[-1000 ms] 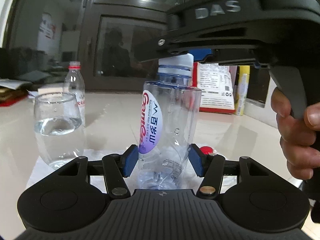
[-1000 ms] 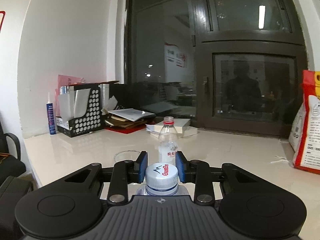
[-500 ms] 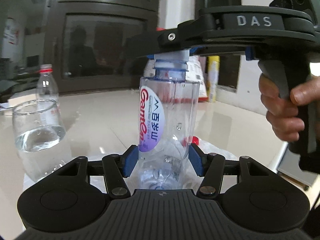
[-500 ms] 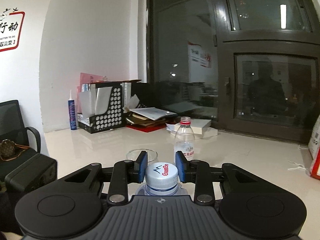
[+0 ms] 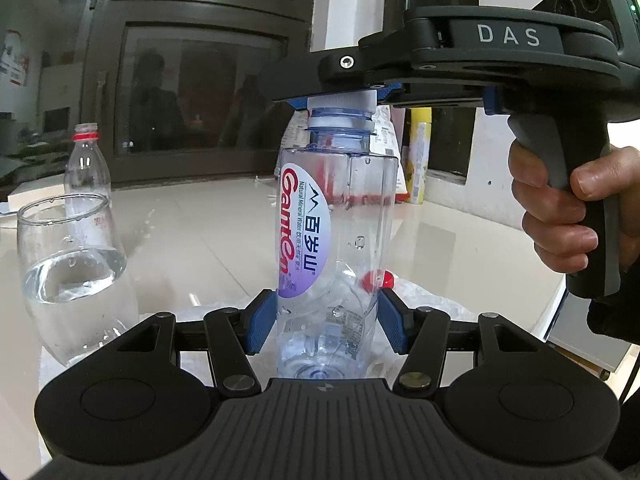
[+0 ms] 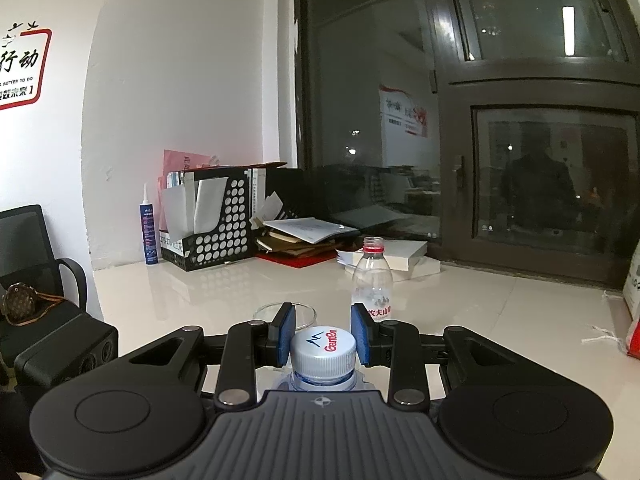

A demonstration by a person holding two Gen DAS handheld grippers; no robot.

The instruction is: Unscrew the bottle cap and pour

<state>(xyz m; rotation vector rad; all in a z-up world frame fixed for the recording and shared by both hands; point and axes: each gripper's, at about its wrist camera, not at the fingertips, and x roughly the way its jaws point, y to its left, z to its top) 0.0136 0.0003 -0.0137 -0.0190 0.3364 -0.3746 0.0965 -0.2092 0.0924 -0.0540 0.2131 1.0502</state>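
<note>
Ganten bottle (image 5: 332, 248), labelled "Natural Mineral Water", stands centre frame pinched low by the left gripper (image 5: 327, 322), its "Ganten"-printed white cap (image 6: 323, 349) clamped in the "DAS"-marked right gripper (image 6: 323, 334).

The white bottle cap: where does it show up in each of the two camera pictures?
Left wrist view: the white cap sits top centre, clamped under the right gripper.
Right wrist view: the cap is low centre, seen from above between the blue pads.
Shared landmark: the empty red-ringed bottle standing behind the glass.
</note>
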